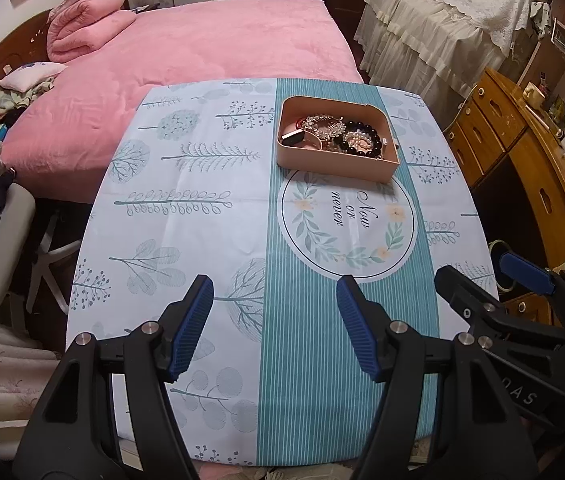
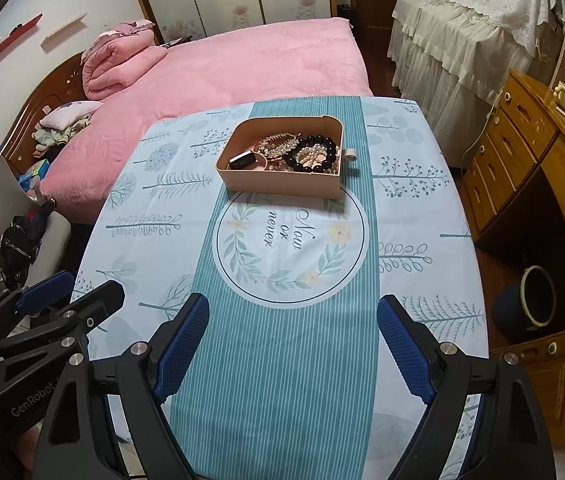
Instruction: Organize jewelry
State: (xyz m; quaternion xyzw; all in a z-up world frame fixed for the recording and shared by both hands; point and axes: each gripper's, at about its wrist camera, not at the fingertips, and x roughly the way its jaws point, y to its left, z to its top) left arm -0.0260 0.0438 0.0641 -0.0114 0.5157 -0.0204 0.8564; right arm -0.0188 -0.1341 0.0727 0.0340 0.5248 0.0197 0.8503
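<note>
Teal tablecloth reads "Now or never"; left tongs marked "GenRobot", right tongs, both released

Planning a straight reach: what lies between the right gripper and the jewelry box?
Only bare tablecloth with its wreath print between right gripper and jewelry box, per the right wrist view.

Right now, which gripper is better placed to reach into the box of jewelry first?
Probably the right gripper: it is open and the pink box lies almost straight ahead of it. From the left gripper, also open, the box sits off to its right. Both are empty and well short of it.
</note>
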